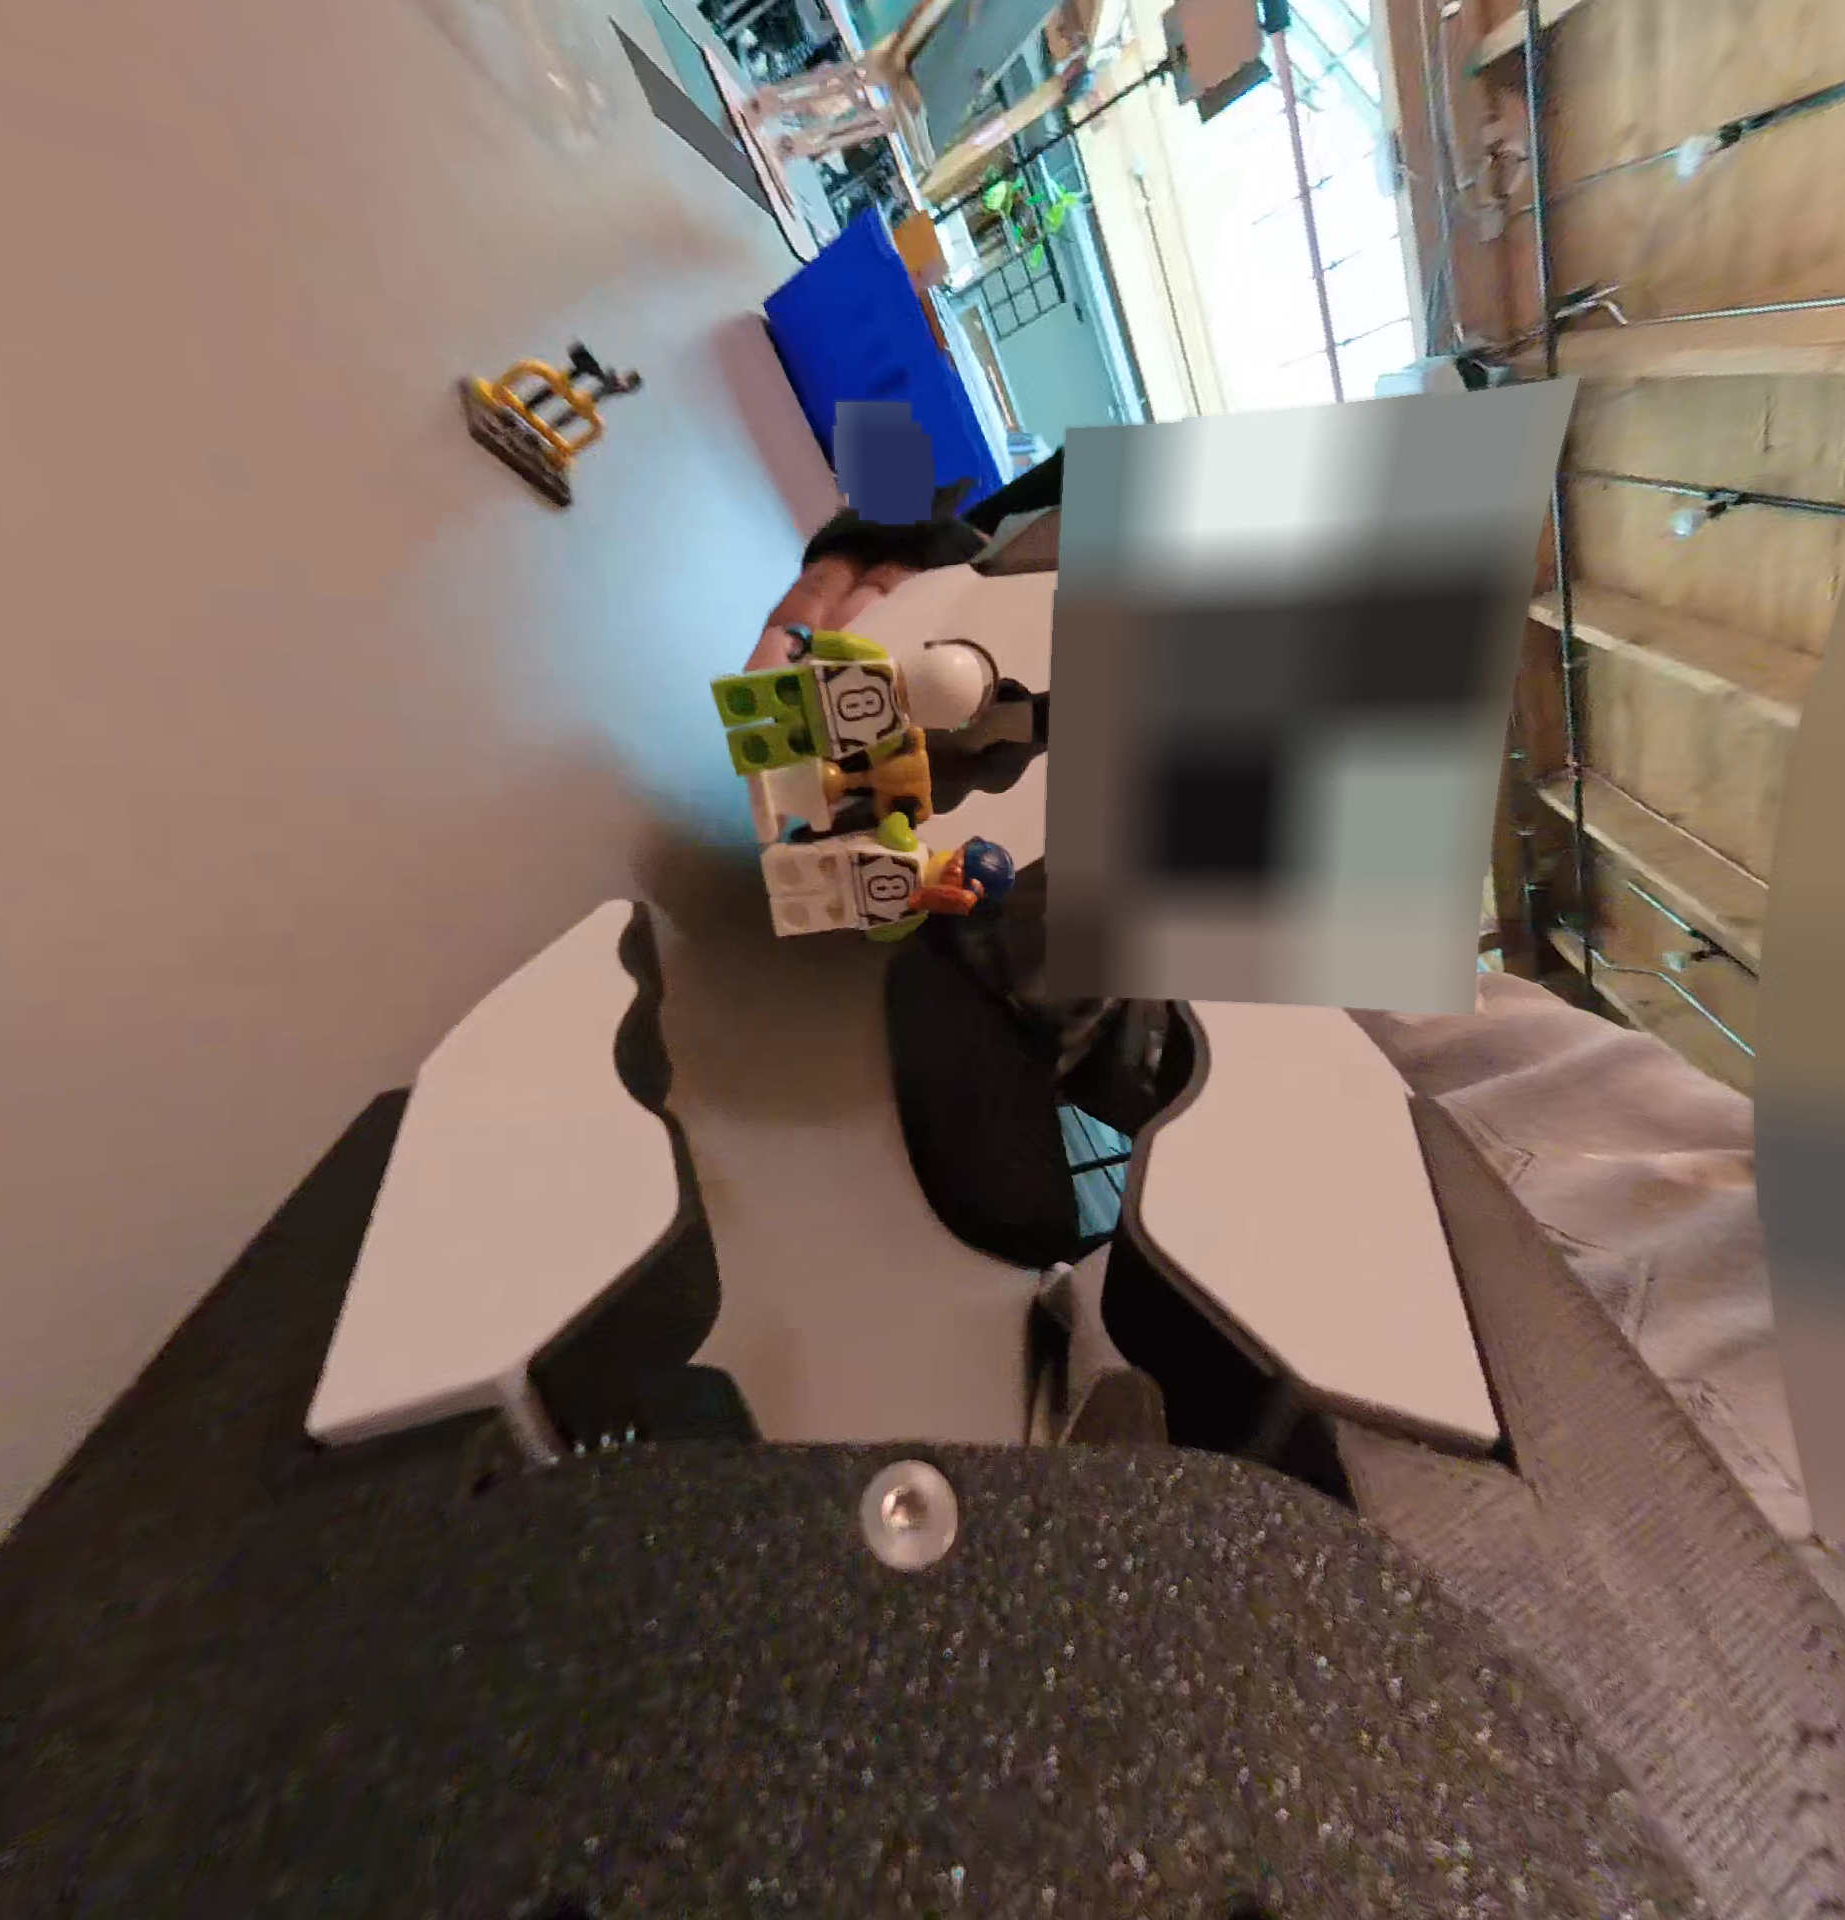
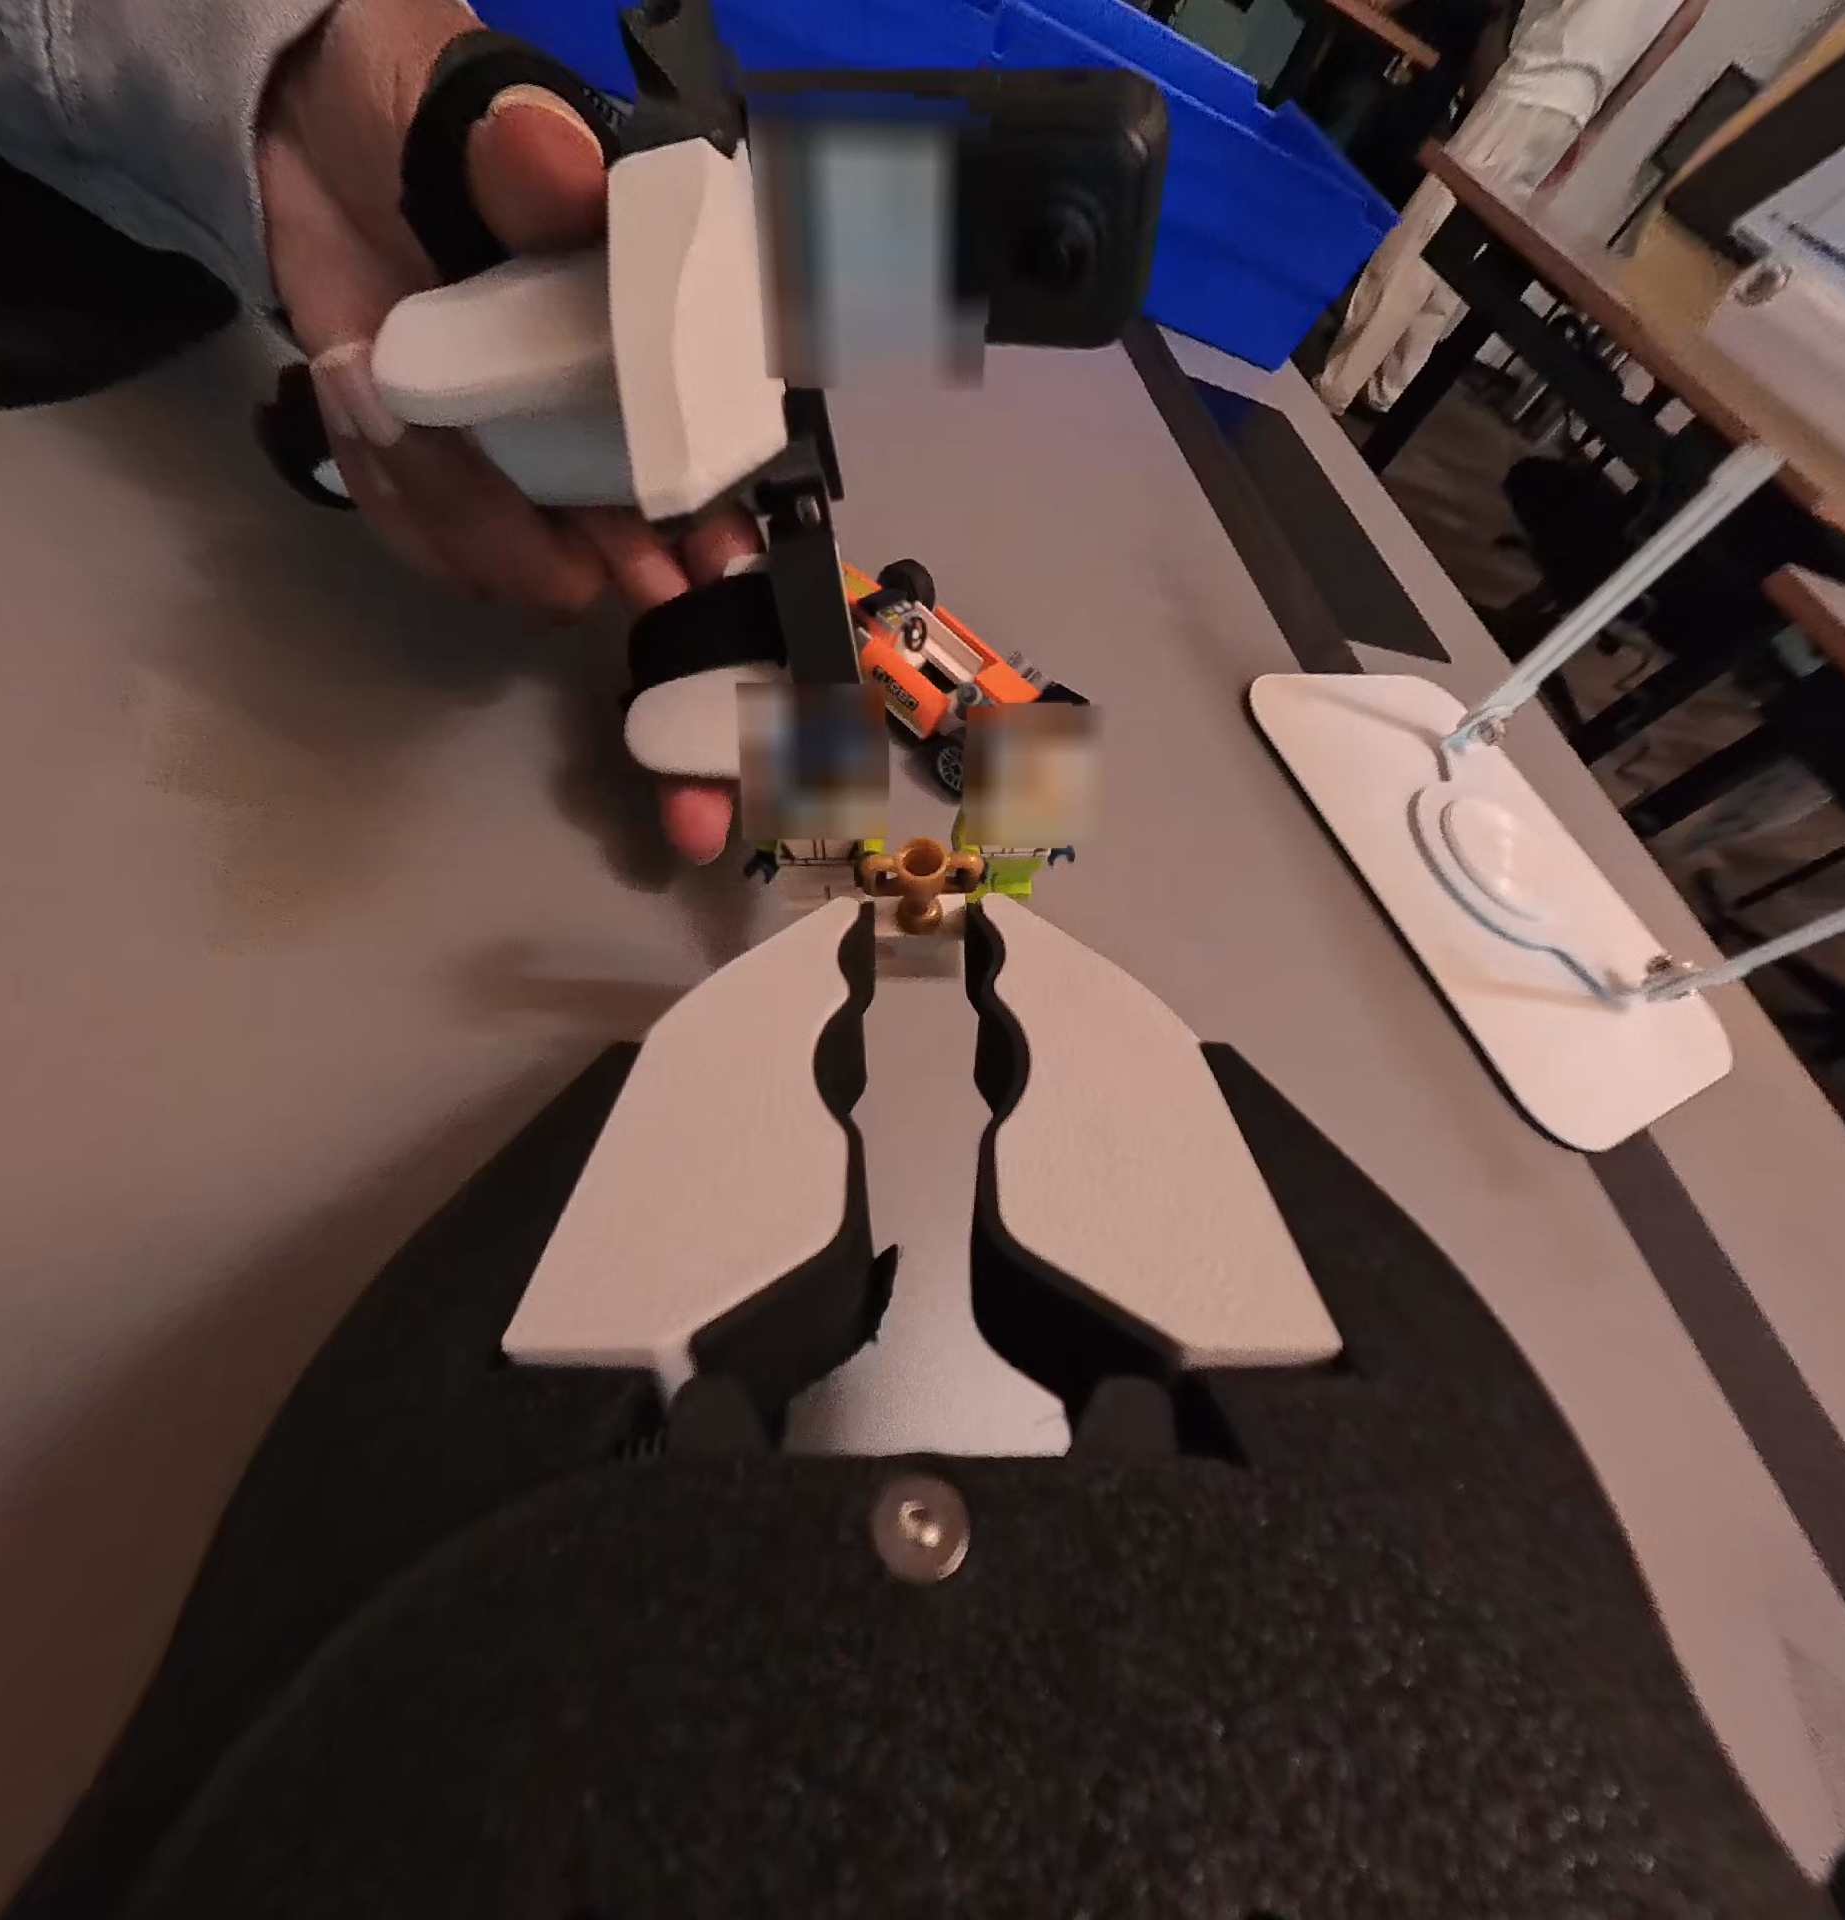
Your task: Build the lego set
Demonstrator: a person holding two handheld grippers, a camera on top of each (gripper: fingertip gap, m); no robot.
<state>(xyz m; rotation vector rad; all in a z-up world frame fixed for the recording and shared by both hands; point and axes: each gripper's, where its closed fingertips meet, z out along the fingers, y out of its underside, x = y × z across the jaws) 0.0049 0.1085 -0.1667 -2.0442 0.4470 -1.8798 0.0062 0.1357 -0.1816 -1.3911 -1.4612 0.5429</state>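
Note:
My right gripper (image 2: 915, 925) is shut on a white block (image 2: 913, 961) that carries a gold trophy (image 2: 918, 878). A minifigure stands on each side of the trophy. The left wrist view shows this group (image 1: 845, 790) sideways: one figure has green legs and a white helmet, the other white legs and a blue cap. My left gripper (image 1: 907, 977) is open and empty, its fingertips just short of the group. Its white body (image 2: 689, 312) is held in a hand at the upper left of the right wrist view.
An orange race car (image 2: 928, 665) stands on the grey table (image 2: 274, 831) behind the figures. A small yellow and black build (image 1: 533, 426) lies farther off. A white lamp base (image 2: 1489, 904) sits at the right table edge. A blue bin (image 2: 1209, 208) stands at the back.

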